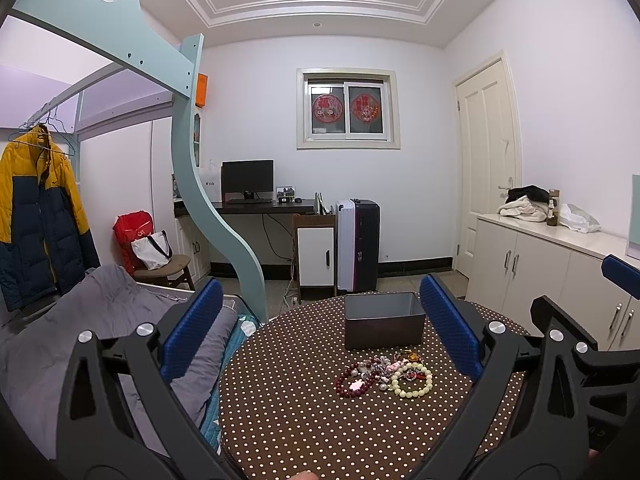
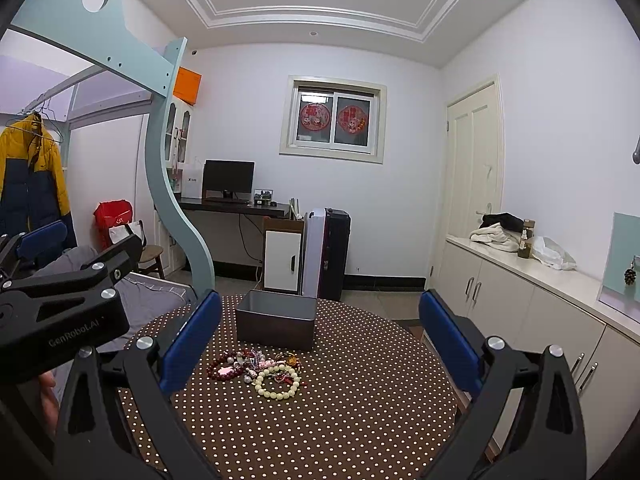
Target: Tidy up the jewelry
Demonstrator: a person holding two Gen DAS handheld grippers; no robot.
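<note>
Grey bedding (image 1: 100,320) at left, beside round polka-dot table (image 1: 320,420). Left gripper (image 1: 320,320) wide open, empty, above table. Bracelet pile (image 1: 384,374) mid-table, just before open grey box (image 1: 384,320); tangled pieces hard to separate. Right gripper (image 2: 320,336) wide open, empty. White cabinet (image 2: 540,312) right, edge cut off.

The right gripper (image 2: 320,332) hangs with its blue fingers (image 2: 190,344) spread wide over the polka-dot surface (image 2: 340,420). Between them lie a pile of bead bracelets (image 2: 258,370) and, just behind, an empty dark box (image 2: 275,320). The left gripper (image 2: 40,256) shows at left.
</note>
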